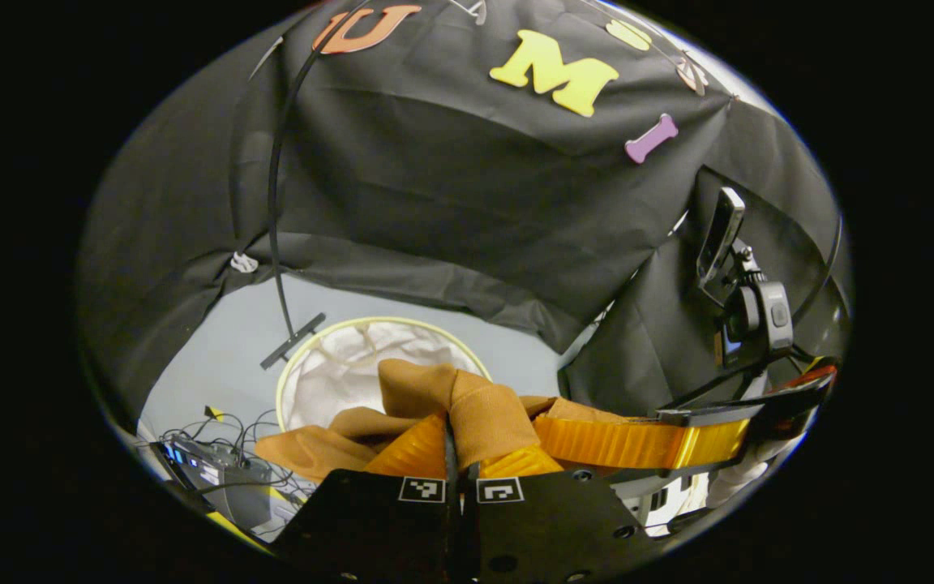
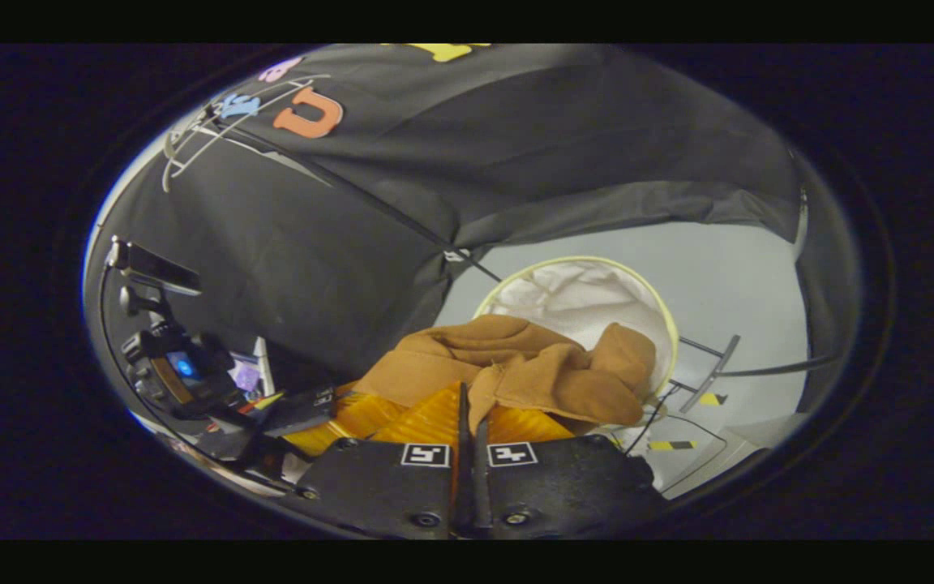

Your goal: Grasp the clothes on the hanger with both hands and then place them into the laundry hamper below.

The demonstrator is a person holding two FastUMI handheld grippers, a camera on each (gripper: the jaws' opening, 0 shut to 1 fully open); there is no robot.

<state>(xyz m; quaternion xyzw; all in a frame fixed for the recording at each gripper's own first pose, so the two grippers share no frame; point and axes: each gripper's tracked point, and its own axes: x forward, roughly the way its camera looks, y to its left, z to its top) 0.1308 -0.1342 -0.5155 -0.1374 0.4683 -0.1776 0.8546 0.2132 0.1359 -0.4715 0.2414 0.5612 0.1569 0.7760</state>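
Now, step: both tongs carry the garment (image 1: 483,410) toward the hamper (image 1: 305,349); my guess is the drop is near but not yet due.
Left tongs (image 1: 457,454): fingers drawn together with a fold of brown cloth pinched between them; cloth bulges up just ahead of the tips.
Right tongs (image 2: 467,418): fingers likewise close together, cloth caught between and spilling forward and to the right of the tips.
Garment: bunched between the two tongs, hanging above the near rim of the hamper, part of it already over the opening.
Hamper: round, white-lined, on the floor ahead of and below both tongs.
Doing it well: bring both tongs farther forward until the whole bundle is over the opening, lower together, then let go at the same time so no sleeve drapes on the rim.
Pose: both tongs tilt downward, side by side; the right one's orange finger (image 1: 645,442) lies just right of the left tongs.
Risk: cloth snagging the rim.
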